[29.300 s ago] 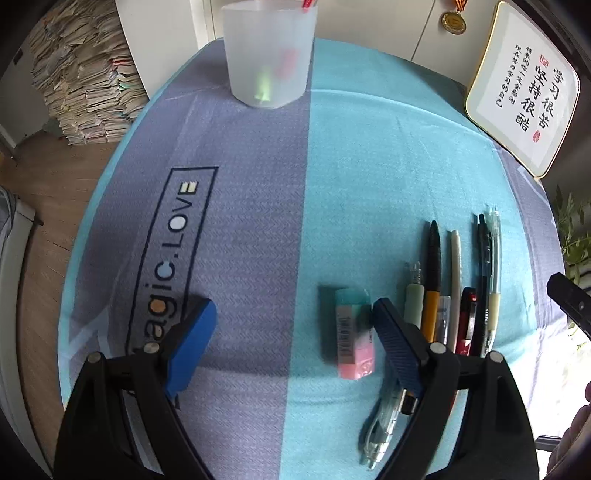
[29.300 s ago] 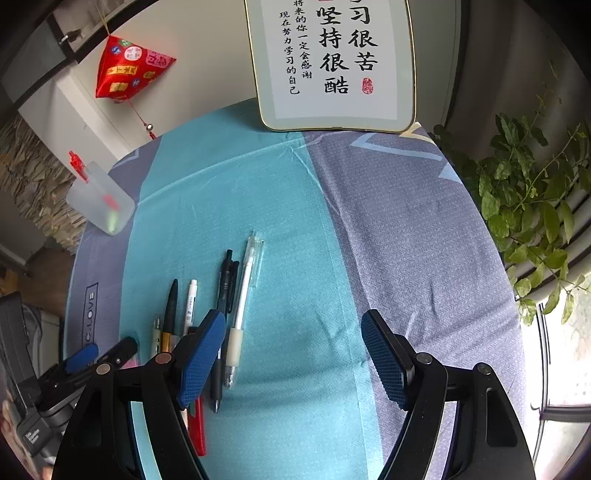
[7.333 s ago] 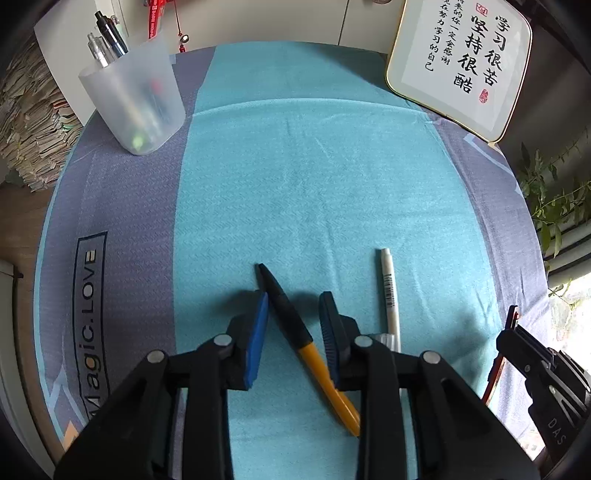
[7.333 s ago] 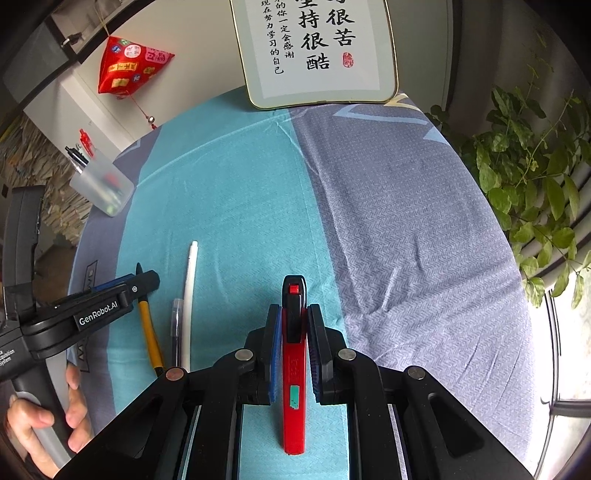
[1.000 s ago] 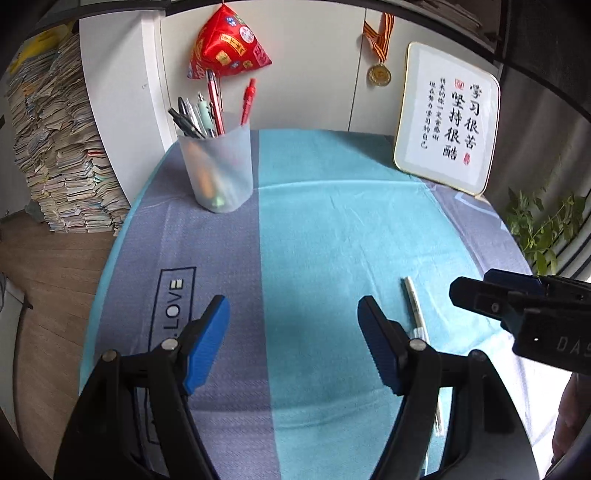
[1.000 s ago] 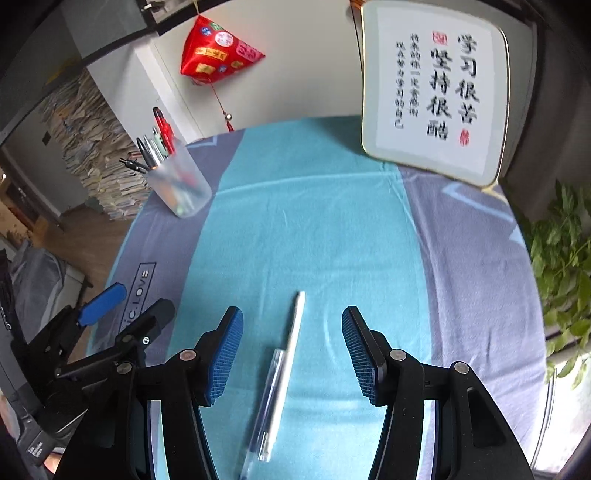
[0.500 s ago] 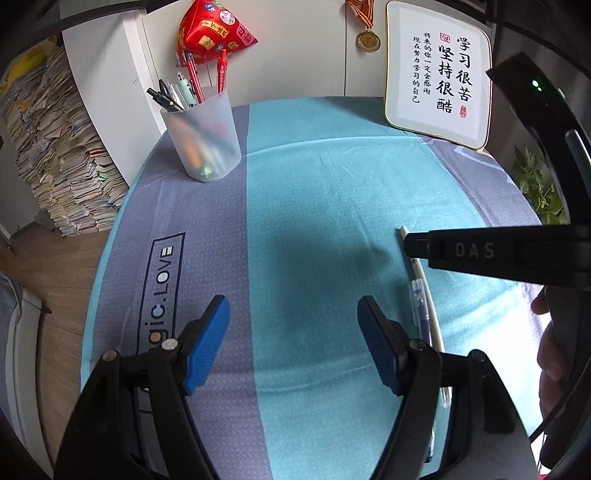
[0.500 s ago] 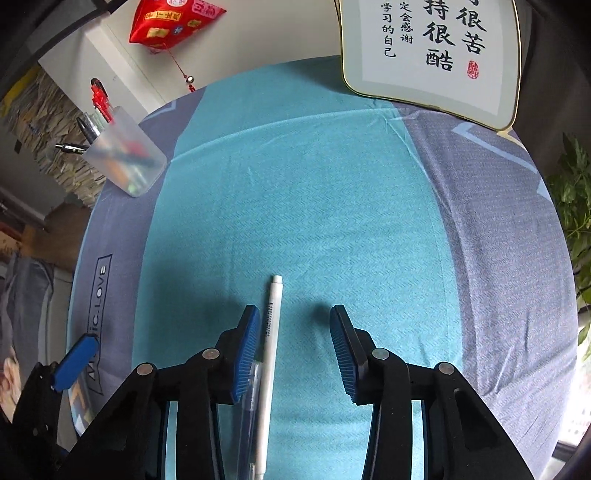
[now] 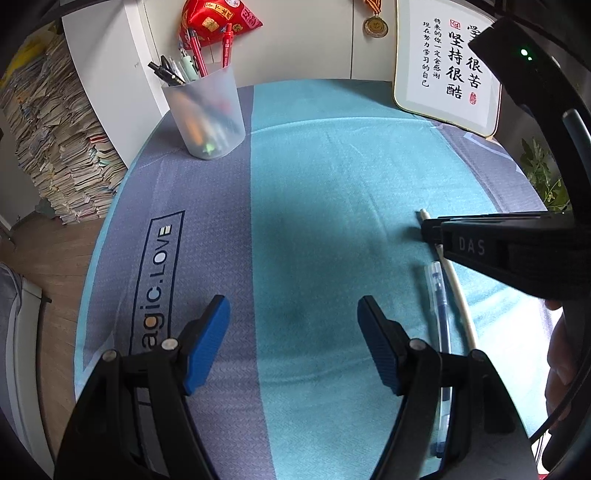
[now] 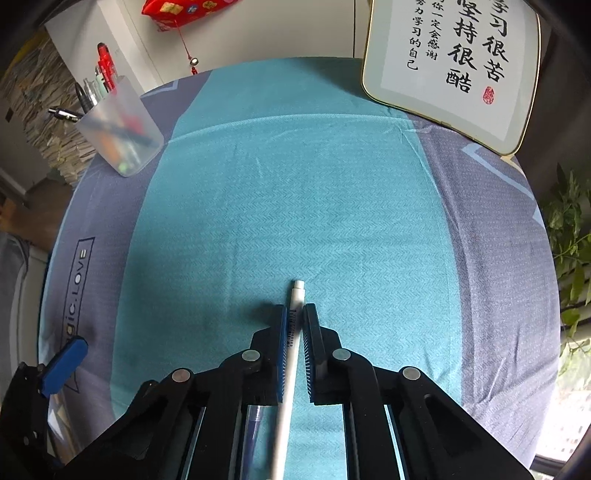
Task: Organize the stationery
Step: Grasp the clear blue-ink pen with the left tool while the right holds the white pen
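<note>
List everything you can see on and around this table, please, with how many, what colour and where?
Slim white pen: one, white, lying on the teal stripe, between the right gripper's pads.
Clear blue-ink pen: one, transparent with blue, lying beside the white pen.
Frosted plastic pen cup: one, translucent, far left corner, holding several pens.
Teal-and-grey tablecloth: one, covering the table.
Framed calligraphy board: one, white with black characters, far right, leaning.
Red hanging ornament: one, on the wall.
Gold medal: one, on the wall.
Stacked papers: one pile, left of the table.
Green plant: one, right.
Left gripper: black with blue pads, open.
Right gripper: closed on the white pen.
</note>
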Tool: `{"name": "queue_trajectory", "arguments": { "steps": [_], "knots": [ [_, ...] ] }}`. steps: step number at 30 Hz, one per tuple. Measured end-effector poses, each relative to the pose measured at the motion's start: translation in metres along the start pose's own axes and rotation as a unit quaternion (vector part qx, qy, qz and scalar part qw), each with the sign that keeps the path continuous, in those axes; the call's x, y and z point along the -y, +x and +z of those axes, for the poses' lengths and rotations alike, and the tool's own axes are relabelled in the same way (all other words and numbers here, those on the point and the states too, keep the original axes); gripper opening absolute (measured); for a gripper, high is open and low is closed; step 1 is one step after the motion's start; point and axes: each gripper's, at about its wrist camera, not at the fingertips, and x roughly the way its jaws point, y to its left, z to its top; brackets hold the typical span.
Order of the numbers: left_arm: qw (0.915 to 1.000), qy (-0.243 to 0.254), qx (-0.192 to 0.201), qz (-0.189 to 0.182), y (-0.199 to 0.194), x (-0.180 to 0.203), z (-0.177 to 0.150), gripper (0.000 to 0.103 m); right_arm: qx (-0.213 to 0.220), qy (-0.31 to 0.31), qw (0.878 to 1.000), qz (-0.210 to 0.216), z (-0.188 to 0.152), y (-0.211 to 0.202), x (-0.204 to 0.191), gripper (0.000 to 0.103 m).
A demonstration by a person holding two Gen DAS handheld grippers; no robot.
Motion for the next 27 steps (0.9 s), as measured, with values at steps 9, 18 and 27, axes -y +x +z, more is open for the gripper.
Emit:
{"name": "queue_trajectory", "arguments": {
  "steps": [9, 18, 27],
  "knots": [
    [0.9998, 0.019, -0.003, -0.005, 0.0, 0.018, -0.001, 0.071, 0.004, 0.014, 1.0, -0.016, -0.011, -0.008, 0.034, 0.008],
    [0.999, 0.039, -0.023, -0.006, 0.004, 0.051, -0.003, 0.071, 0.007, 0.05, 0.999, -0.02, -0.029, -0.021, 0.08, 0.008],
    [0.9975, 0.026, -0.064, -0.016, 0.004, 0.083, -0.005, 0.023, 0.013, 0.073, 0.997, 0.0, -0.034, -0.022, 0.088, 0.008]
  ]
}}
